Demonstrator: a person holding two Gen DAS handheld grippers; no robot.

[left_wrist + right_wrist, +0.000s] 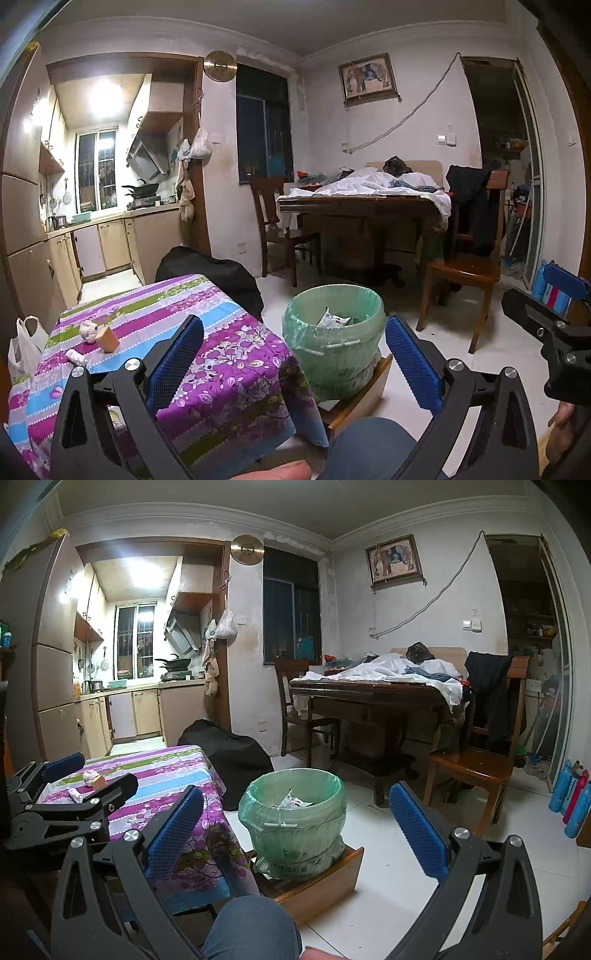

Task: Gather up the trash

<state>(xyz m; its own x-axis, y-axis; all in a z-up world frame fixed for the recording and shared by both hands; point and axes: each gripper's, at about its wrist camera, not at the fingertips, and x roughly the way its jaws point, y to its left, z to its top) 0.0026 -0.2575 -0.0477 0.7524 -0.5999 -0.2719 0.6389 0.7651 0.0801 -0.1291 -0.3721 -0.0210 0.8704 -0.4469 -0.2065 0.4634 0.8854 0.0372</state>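
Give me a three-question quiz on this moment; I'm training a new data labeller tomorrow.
1. True or false: the left gripper is shut on a tissue.
2. What lines the bin? A) green bag B) newspaper C) nothing
3. Fill in: the wooden block and crumpled tissues lie on the ____ with the striped cloth.

Key: 1 false, both it and the right gripper are open and hold nothing. 2 A. 3 table.
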